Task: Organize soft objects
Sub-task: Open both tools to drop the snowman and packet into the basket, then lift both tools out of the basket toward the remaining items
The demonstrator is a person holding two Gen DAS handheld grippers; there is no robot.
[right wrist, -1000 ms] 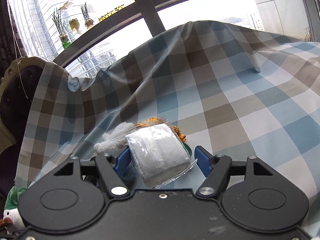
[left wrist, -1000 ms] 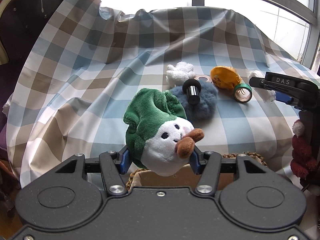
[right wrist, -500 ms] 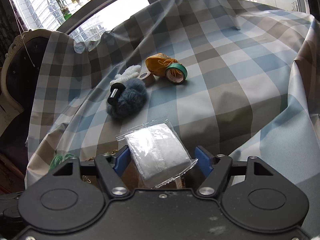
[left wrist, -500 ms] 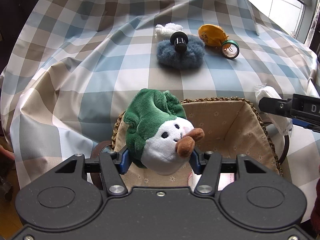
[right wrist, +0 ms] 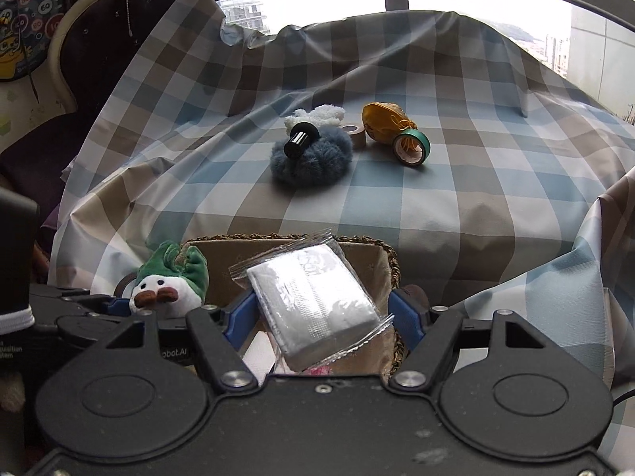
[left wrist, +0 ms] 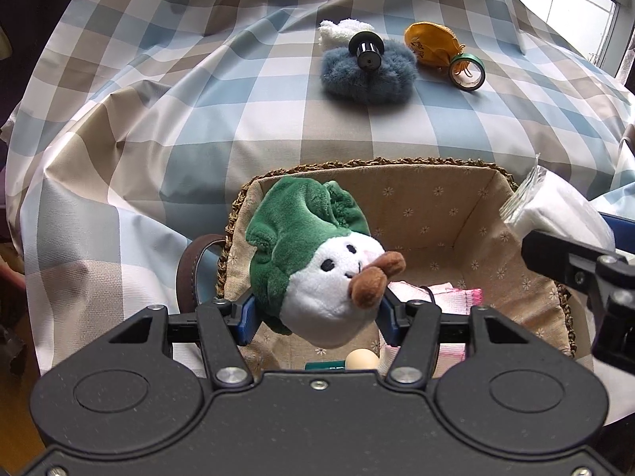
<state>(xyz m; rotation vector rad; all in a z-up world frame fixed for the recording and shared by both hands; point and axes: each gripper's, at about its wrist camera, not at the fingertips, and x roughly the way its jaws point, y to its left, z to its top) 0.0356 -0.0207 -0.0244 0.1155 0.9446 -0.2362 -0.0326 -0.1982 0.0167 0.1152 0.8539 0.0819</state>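
Hovering over the lined wicker basket (left wrist: 456, 206), both tongs are loaded and neither load has been let go yet. The left tongs (left wrist: 317, 319) are clamped on a green-and-white plush toy (left wrist: 317, 261), which hangs above the near left part of the basket. The right tongs (right wrist: 323, 315) carry a clear-wrapped white soft pack (right wrist: 313, 301) between their blue pads; it sits tilted, with the left pad against it, though I cannot tell whether the right pad touches, and it hangs above the basket's right side.

As a judgement, the sorting looks around the middle. Down in the basket there already lie a pink-and-white cloth (left wrist: 448, 291), a small beige ball (left wrist: 361, 359) and something dark green (left wrist: 325, 365) mostly hidden behind the left tongs; what it is cannot be made out.

Left out on the checked cloth of the surface (left wrist: 198, 99) is a tight cluster: a blue-grey fluffy puff (left wrist: 369, 75) with a black cylinder (left wrist: 367, 51) resting on it, a white fluffy piece (left wrist: 337, 31) just behind, an orange pouch (left wrist: 430, 45), a green tape roll (left wrist: 467, 73) touching the pouch, and a brown tape roll (right wrist: 355, 133) seen from the right wrist. The puff, white piece and pouch look like the soft things still to gather; the cylinder and the rolls probably stay
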